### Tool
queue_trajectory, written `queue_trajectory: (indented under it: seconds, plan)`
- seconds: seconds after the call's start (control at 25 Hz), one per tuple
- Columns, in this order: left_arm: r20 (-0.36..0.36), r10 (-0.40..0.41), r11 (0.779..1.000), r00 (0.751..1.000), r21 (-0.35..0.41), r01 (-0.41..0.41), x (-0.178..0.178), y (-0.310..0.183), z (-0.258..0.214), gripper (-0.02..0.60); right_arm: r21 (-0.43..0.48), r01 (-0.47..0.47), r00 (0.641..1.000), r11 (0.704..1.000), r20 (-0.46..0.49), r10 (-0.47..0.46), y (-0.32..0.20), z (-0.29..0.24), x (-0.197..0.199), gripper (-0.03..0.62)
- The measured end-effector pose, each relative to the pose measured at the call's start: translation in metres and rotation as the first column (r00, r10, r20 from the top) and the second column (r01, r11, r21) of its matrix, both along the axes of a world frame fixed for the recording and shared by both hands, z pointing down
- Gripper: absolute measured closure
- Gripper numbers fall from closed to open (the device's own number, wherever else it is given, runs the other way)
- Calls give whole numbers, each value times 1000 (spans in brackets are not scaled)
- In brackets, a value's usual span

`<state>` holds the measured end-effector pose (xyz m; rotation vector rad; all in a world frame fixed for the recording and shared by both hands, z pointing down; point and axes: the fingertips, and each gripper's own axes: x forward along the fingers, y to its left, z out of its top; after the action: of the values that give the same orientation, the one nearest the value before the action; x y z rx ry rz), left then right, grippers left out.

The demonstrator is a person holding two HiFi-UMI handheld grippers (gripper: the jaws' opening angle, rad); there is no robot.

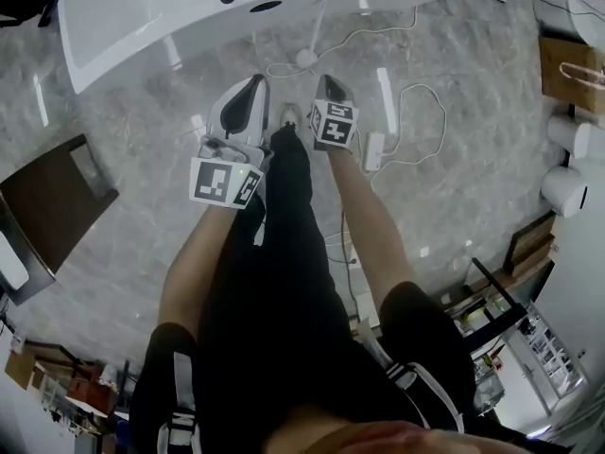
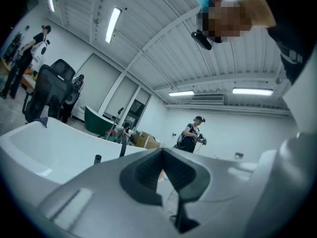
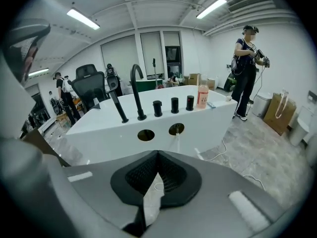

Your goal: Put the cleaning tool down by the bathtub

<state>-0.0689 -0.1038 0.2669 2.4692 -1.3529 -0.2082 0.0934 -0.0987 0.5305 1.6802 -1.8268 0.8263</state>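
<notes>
L hand-held gripper, R hand-held gripper: jaws together, empty; cleaning tool apparently down beside bathtub; withdraw w/o snagging cable.

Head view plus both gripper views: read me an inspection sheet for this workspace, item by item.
Surface: grey marble floor, glossy.
Job's things: white bathtub; slim white long-handled tool with a round head stands against its side, not held.
Clutter: pink bottle on the tub rim.
Grippers: left gripper and right gripper both shut, empty.
Cables: white cable loops over the floor by a white power strip.
Surroundings: brown paper bag, black office chair, standing person.
</notes>
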Motion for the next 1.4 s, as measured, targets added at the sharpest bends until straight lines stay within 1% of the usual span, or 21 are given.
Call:
queue_trajectory:
  seconds: [0.08,0.24,0.48,0.6,0.72,0.8,0.92,1.12,1.24,1.32,1.4]
  plan:
    - [3,2,1000,1000,1,-2,-5,16,-16,572,24,-9,1000,1000,9,9,15,-30,-5,594]
    - [33,8,1000,999,-9,-7,-21,47,-34,572,101,-35,999,994,31,32,39,-93,-17,594]
    - [49,-2,1000,999,-19,3,-54,85,-61,572,239,-74,997,968,55,63,71,-191,-30,594]
    - [43,2,1000,999,9,-2,-64,98,-82,572,319,-104,993,942,80,83,85,-240,-34,594]
    - [40,14,999,999,31,-15,-69,120,-99,572,386,-123,991,914,94,94,116,-282,-37,594]
    - [53,13,999,998,38,-15,-73,135,-110,572,433,-123,992,893,87,95,137,-312,-41,594]
    - [90,10,997,996,82,-18,-75,152,-133,572,501,-131,991,856,89,100,164,-355,-45,594]
    - [92,32,990,995,135,-44,-72,179,-164,572,584,-134,991,801,80,107,210,-407,-48,594]
    - [95,45,986,995,156,-59,-71,192,-172,572,612,-116,993,782,55,105,231,-420,-51,594]
    - [105,49,984,993,168,-66,-70,200,-173,572,616,-111,994,780,55,98,241,-423,-53,594]
    - [109,60,983,992,165,-77,-66,206,-171,572,616,-109,994,780,63,89,248,-424,-55,595]
